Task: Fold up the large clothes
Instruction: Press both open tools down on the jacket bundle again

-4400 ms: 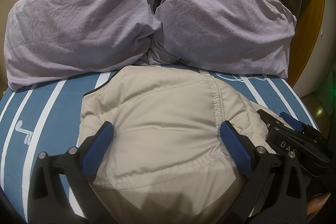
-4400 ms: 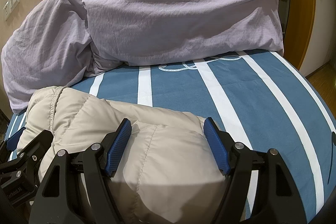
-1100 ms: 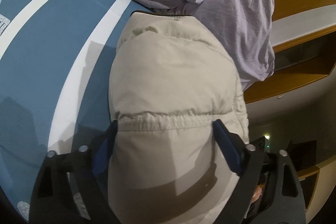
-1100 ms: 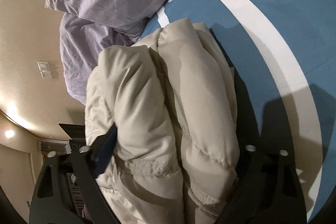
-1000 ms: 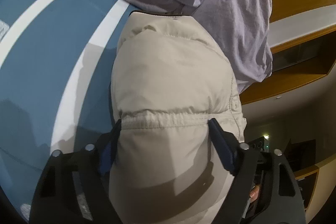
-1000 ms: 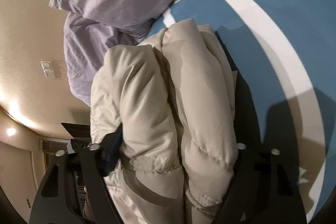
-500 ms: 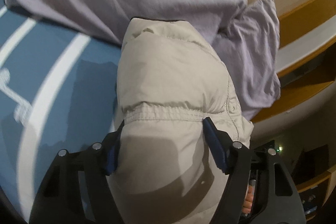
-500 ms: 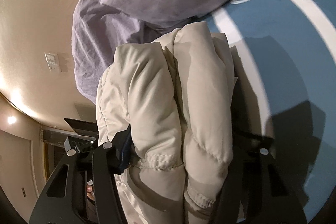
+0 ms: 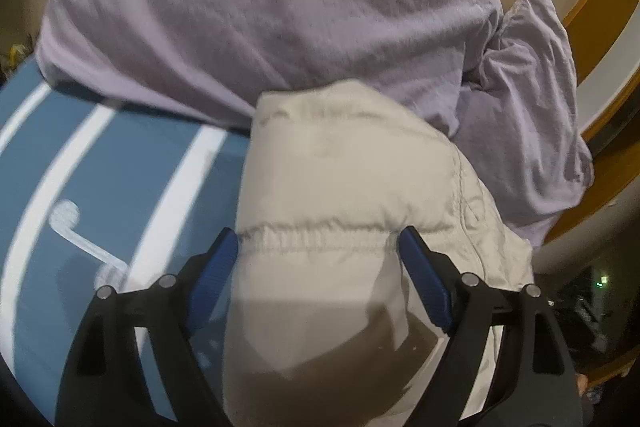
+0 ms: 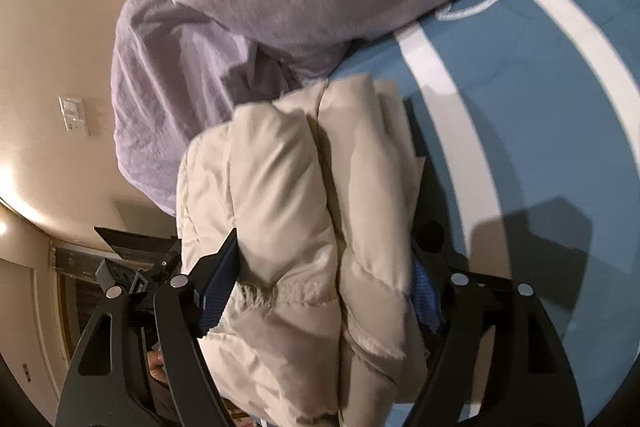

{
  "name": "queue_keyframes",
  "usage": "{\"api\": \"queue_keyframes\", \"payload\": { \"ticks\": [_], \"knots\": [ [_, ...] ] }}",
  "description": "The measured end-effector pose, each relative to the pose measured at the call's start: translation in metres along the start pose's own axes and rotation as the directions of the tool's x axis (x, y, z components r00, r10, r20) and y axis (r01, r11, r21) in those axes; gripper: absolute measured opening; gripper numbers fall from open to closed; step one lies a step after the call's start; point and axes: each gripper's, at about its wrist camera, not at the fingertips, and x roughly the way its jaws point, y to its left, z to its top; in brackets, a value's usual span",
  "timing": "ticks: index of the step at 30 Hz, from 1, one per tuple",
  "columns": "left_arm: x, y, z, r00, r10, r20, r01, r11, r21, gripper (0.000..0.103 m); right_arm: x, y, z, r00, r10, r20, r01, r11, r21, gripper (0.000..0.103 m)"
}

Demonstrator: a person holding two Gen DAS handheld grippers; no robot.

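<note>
A folded beige puffer jacket [image 9: 340,167] fills the middle of both wrist views, its far end close to the lilac pillows. In the left wrist view my left gripper [image 9: 316,235] grips it at a gathered seam, with a blue pad against each side of the bundle. My right gripper [image 10: 324,251] clasps the stacked layers of the jacket [image 10: 280,167]; its right pad is partly buried behind the fabric. Both pairs of jaws are opening, and the puffy bundle still fills the gap between the pads. The blue, white-striped bed [image 9: 120,155] lies below the jacket.
Two lilac pillows [image 9: 260,7] [image 9: 532,87] are piled at the head of the bed, just past the jacket. A beige wall with a switch plate [image 10: 74,115] stands behind them. Orange wooden trim [image 9: 592,39] runs at the right. Striped bedding [image 10: 540,87] stretches off to the right.
Both grippers lifted and carried the jacket toward the pillows, squeezing it tighter half a second ago. Since then the pads have spread slightly and the hands have stayed put.
</note>
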Motion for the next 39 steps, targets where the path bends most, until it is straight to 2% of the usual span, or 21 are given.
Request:
{"api": "queue_keyframes", "payload": {
  "ticks": [3,7,9,13,14,17,20,23,29,39],
  "knots": [
    [-0.007,-0.006,0.003,0.998,0.035,0.044,-0.036,0.999,0.028,0.083,-0.015,0.008,0.004,0.996,-0.059,0.073,0.062,0.997,-0.038,0.077],
    [-0.013,-0.025,0.004,0.99,0.082,0.119,-0.093,0.991,0.092,0.086,-0.031,0.03,0.008,0.971,-0.133,0.198,0.158,0.98,-0.118,0.077],
    [-0.014,-0.037,0.003,0.983,0.094,0.155,-0.114,0.986,0.125,0.088,-0.031,0.052,0.009,0.956,-0.161,0.245,0.213,0.957,-0.199,0.077],
    [-0.006,-0.057,0.004,0.978,0.097,0.182,-0.13,0.975,0.179,0.09,-0.016,0.088,0.003,0.932,-0.204,0.3,0.305,0.888,-0.343,0.077],
    [-0.003,-0.061,0.004,0.979,0.1,0.179,-0.135,0.972,0.194,0.09,-0.008,0.099,-0.001,0.921,-0.221,0.32,0.341,0.854,-0.394,0.077],
    [0.007,-0.067,0.001,0.98,0.112,0.162,-0.148,0.962,0.231,0.09,0.008,0.113,-0.008,0.902,-0.246,0.354,0.4,0.782,-0.477,0.077],
    [0.013,-0.066,-0.004,0.98,0.125,0.157,-0.163,0.954,0.254,0.092,0.019,0.117,-0.014,0.886,-0.251,0.391,0.439,0.728,-0.527,0.077],
    [0.018,-0.064,-0.006,0.98,0.123,0.157,-0.162,0.95,0.268,0.095,0.028,0.113,-0.016,0.87,-0.266,0.415,0.472,0.69,-0.548,0.074],
    [0.026,-0.062,-0.008,0.983,0.098,0.156,-0.138,0.953,0.271,0.097,0.041,0.097,-0.022,0.865,-0.284,0.414,0.488,0.668,-0.562,0.072],
    [0.038,-0.06,-0.011,0.985,0.075,0.155,-0.115,0.957,0.267,0.1,0.05,0.082,-0.023,0.869,-0.282,0.406,0.479,0.684,-0.55,0.072]
  ]
}}
